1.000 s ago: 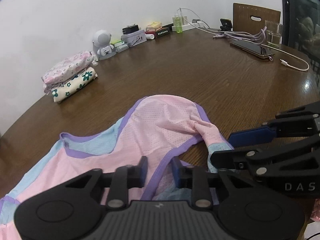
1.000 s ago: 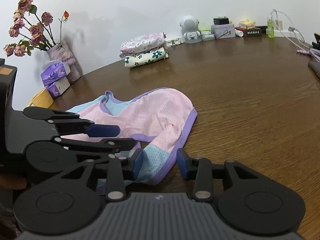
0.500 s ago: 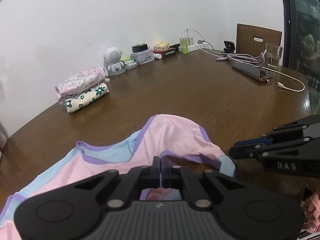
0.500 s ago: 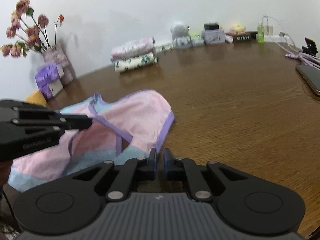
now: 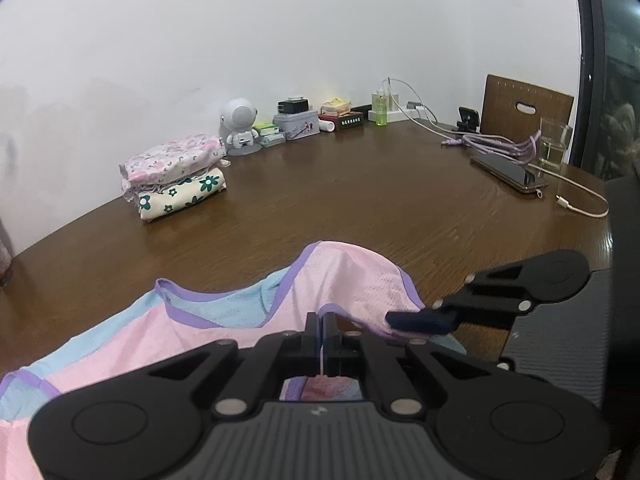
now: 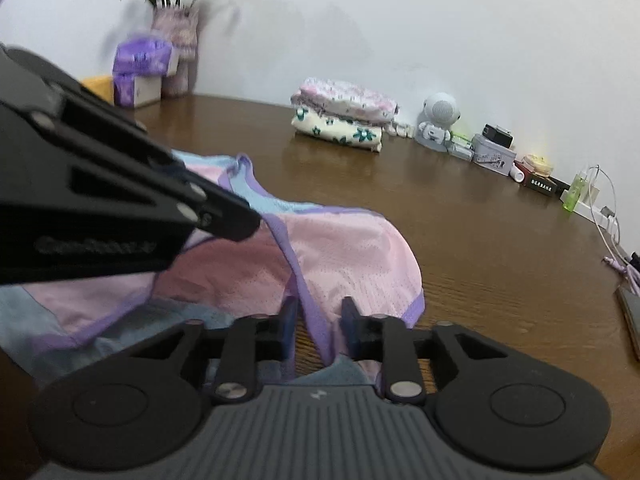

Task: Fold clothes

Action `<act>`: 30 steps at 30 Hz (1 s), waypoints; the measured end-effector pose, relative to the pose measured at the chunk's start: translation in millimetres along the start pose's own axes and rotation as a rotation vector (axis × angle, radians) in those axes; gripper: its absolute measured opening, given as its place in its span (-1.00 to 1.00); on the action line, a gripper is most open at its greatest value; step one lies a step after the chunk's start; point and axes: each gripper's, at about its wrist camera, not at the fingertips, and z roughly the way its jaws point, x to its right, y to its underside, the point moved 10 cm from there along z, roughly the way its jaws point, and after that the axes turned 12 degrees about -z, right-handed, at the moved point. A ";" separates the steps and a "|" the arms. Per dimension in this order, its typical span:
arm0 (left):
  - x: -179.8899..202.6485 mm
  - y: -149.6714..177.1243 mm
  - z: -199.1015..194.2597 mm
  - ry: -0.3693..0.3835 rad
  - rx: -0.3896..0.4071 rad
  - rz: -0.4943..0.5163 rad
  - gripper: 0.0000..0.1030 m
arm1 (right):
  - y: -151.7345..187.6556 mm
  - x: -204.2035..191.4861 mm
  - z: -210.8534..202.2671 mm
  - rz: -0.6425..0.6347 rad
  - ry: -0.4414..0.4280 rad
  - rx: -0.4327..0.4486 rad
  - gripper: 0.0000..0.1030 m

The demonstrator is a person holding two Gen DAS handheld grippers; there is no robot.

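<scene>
A pink mesh garment (image 5: 352, 280) with light blue panels and purple trim lies bunched on the brown wooden table (image 5: 360, 200). My left gripper (image 5: 322, 322) is shut on a fold of it near the purple edge, and the fabric there is raised. In the right wrist view the garment (image 6: 352, 256) spreads ahead, with the left gripper (image 6: 244, 220) coming in from the left. My right gripper (image 6: 319, 314) is open, and a strip of purple trim runs between its fingers. From the left wrist view the right gripper (image 5: 416, 322) rests its blue tip on the garment's right edge.
A stack of folded floral clothes (image 5: 176, 176) sits at the back by a white robot figure (image 5: 240, 126) and small boxes. A phone (image 5: 508, 172), cables and a glass (image 5: 554, 146) lie far right by a chair (image 5: 524, 108). A flower vase (image 6: 176, 28) and tissue pack (image 6: 140, 68) stand far left.
The left gripper closed on the garment a second ago and stays shut. The right gripper, shut half a second ago, has opened over the purple trim and swung left.
</scene>
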 end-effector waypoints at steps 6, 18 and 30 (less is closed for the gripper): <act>-5.6 8.5 8.9 -0.011 -0.035 -0.002 -0.87 | -6.4 8.8 -10.2 0.037 0.021 0.036 -0.92; -1.3 10.4 25.5 0.042 -0.028 0.003 -0.99 | 0.0 4.9 -26.8 0.056 -0.055 0.053 -0.92; -6.7 -3.7 5.3 0.089 0.032 -0.046 -0.99 | 3.2 -20.6 -24.1 -0.126 0.092 0.035 -0.31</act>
